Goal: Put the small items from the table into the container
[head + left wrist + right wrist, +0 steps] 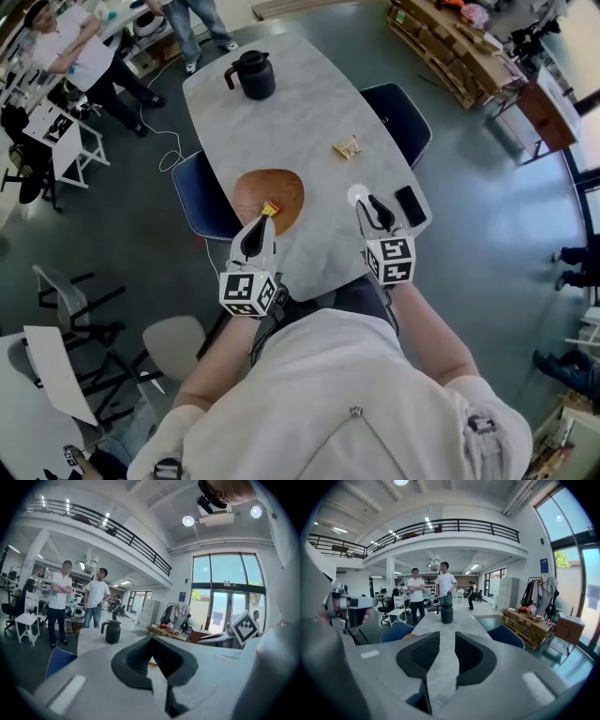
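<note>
Yellow-red piece (270, 208) looks in wooden bowl (251, 190); snack packet (347, 147), white disc (357, 195) left. Left gripper (263, 218) pinched closed, empty; right gripper (373, 207) opening, empty.

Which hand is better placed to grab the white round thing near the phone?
Right. The right gripper is next to the white round thing, jaws opening and empty; the left gripper is at the wooden container, closed on a small yellow item.
</note>
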